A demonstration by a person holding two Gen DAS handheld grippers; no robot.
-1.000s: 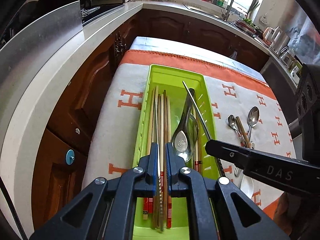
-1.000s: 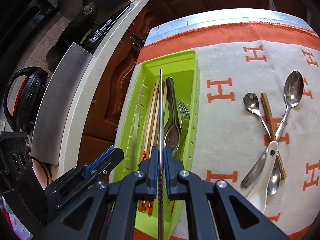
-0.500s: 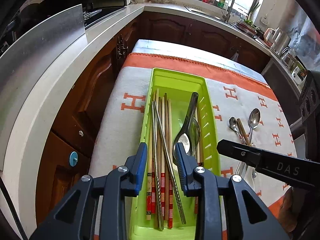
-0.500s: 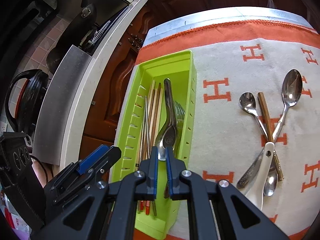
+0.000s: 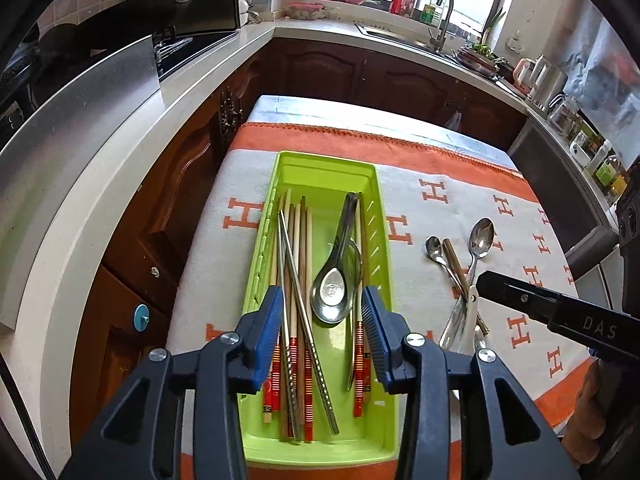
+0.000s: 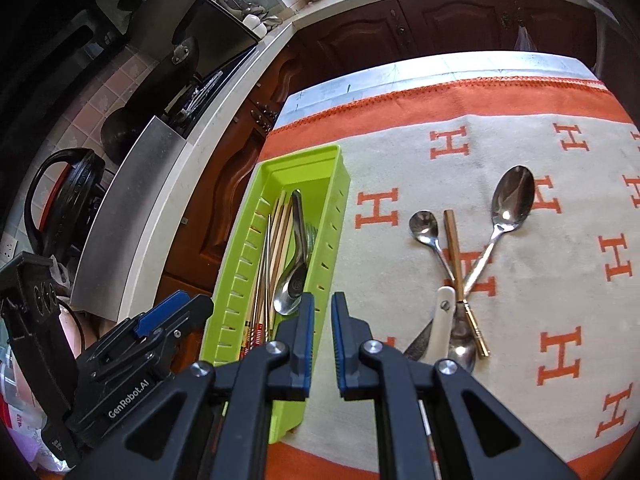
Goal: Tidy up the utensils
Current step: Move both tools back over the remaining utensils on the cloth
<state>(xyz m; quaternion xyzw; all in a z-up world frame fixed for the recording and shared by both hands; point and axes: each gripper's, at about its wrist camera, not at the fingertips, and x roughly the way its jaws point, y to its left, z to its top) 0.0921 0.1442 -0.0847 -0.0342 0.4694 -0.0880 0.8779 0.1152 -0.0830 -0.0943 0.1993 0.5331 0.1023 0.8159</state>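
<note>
A lime-green utensil tray (image 5: 328, 168) (image 6: 304, 168) lies on the orange-and-white cloth. It holds several wooden chopsticks (image 5: 298, 280), metal chopsticks (image 5: 308, 320) and a large metal spoon (image 5: 330, 292) (image 6: 290, 292). My left gripper (image 5: 323, 320) is open and empty just above the tray's near end. My right gripper (image 6: 322, 320) is slightly open and empty, at the tray's right wall. Loose on the cloth to the right lie a small spoon (image 6: 426, 226), a large spoon (image 6: 514, 196), a gold-handled utensil (image 6: 456, 248) and a white ceramic spoon (image 6: 442, 320).
A white kitchen counter (image 5: 120, 152) runs along the left with wooden cabinets below. A sink and bottles (image 5: 440, 12) stand at the back. The cloth (image 6: 520, 128) stretches to the right of the loose spoons.
Both grippers let go of their metal chopsticks, which now lie in the tray. The left jaws opened wide and pulled back; the right jaws opened slightly and shifted right.
</note>
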